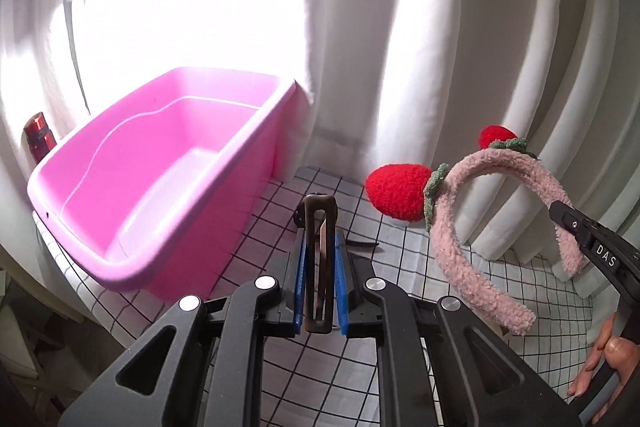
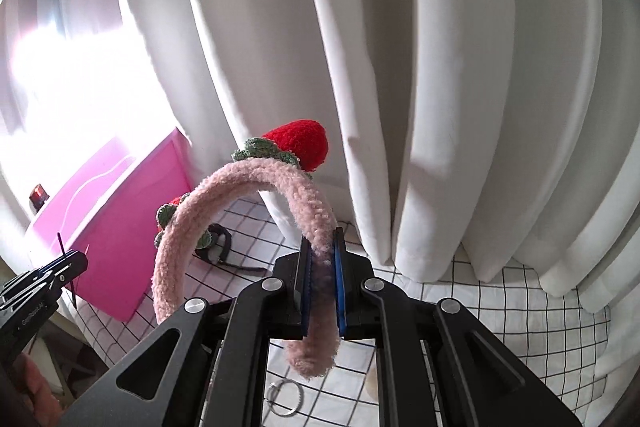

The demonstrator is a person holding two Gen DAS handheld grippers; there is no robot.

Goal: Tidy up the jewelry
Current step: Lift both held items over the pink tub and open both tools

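My left gripper has its blue fingers pinching a brown hair clip, which stands up on its thin edge between them, held up off the tabletop. My right gripper has its fingers pinching one leg of a fluffy pink headband, close to that leg's end. The headband is up in the air and arches over to the left, and its other leg hangs free. Two red strawberries with green leaves sit on top of it.

Under my right gripper, near the front edge of the tabletop, a small metal ring lies on the checked cloth. Farther back on the cloth lies a dark hair thing; I cannot tell just what it is. A big pink tub sits at the left back corner of the tabletop. A red bottle stands behind the tub. White curtains hang along the back edge.
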